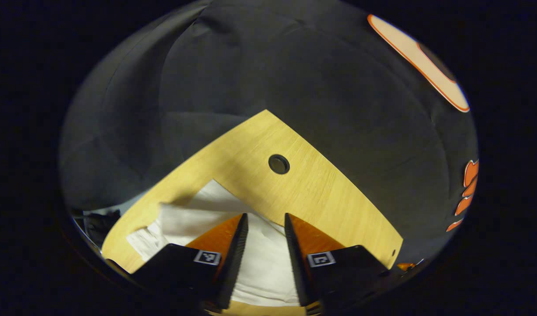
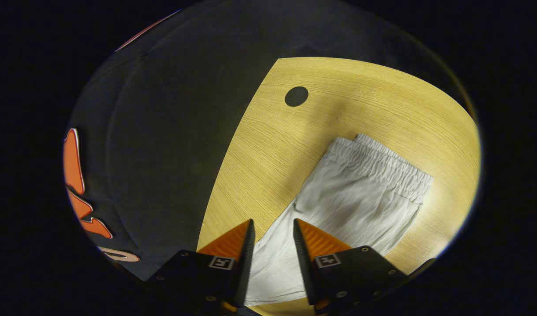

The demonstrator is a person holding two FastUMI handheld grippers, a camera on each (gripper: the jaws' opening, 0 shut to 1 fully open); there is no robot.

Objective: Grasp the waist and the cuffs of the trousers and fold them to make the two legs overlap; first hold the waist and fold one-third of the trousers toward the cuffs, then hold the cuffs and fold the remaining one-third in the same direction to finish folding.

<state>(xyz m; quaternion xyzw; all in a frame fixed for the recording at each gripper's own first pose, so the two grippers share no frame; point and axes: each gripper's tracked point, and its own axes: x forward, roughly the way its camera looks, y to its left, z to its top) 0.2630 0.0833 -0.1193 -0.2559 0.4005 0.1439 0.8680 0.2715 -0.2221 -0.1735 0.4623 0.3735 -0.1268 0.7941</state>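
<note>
While the white trousers (image 2: 360, 197) lie flat on the wooden surface (image 2: 268, 145), the right gripper (image 2: 272, 230) hangs above them with its jaws spread and nothing between them. In the right gripper view the garment runs away from those jaws on a slant, its long axis climbing to the upper right, where the gathered elastic waist (image 2: 382, 164) forms the far end. The cloth directly under the jaws is the narrower leg part, so the waist lies ahead and to the right of this gripper, apart from it.

In the left gripper view the left gripper (image 1: 266, 224) also hovers with its jaws spread over white cloth (image 1: 264, 263), gripping nothing. A rumpled edge of the trousers (image 1: 180, 219) lies ahead and to its left; whether that is the cuff end cannot be told from here. A dark round hole (image 1: 279, 164) marks the bare surface beyond the cloth.

Judging by the single-leg width in the right gripper view, the legs appear to overlap already, so the waist fold looks next. That move would turn on reaching the waistband along the garment's slanted axis.
</note>
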